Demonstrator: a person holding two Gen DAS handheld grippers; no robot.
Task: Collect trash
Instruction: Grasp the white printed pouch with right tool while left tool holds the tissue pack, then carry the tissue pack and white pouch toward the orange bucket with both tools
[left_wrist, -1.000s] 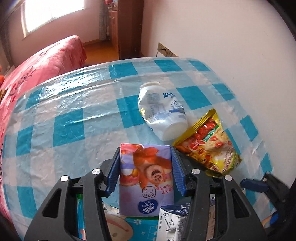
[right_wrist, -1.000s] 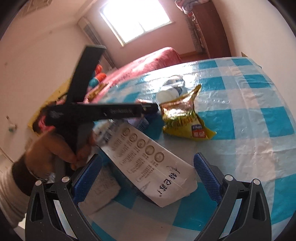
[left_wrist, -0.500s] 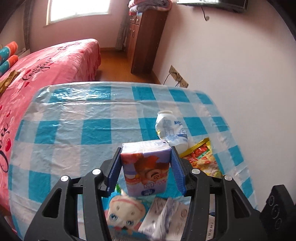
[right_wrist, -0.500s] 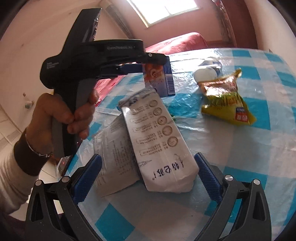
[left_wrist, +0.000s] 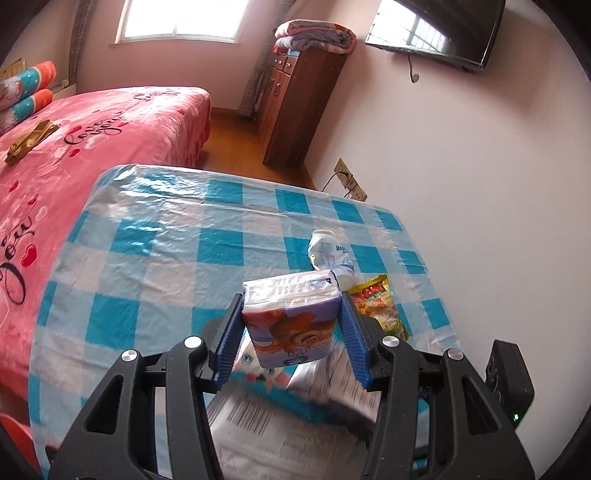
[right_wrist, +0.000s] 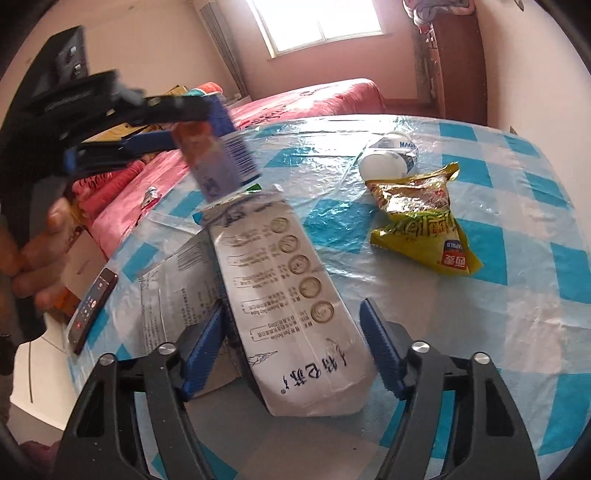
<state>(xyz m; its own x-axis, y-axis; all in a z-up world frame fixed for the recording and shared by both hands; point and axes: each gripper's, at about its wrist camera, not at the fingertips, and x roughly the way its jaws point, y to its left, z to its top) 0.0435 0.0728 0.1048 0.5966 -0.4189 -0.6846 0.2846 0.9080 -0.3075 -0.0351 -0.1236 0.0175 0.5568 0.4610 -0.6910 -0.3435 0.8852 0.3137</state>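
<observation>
Above the table (left_wrist: 155, 236), left hand-held gripper (left_wrist: 291, 325) clamps tissue pack (left_wrist: 291, 314) crosswise.

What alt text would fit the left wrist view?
The left tongs grip a small carton above a blue-checked table. Beyond it lie a bottle and a snack bag, with a pink bed behind.

Pink bed (left_wrist: 92, 155), wall-mounted television (left_wrist: 436, 29)

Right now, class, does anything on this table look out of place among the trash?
Yes: a smartphone lies at the table's left edge, screen lit, beside the flattened white cartons. It is no trash, unlike the crumpled snack bag.
</observation>
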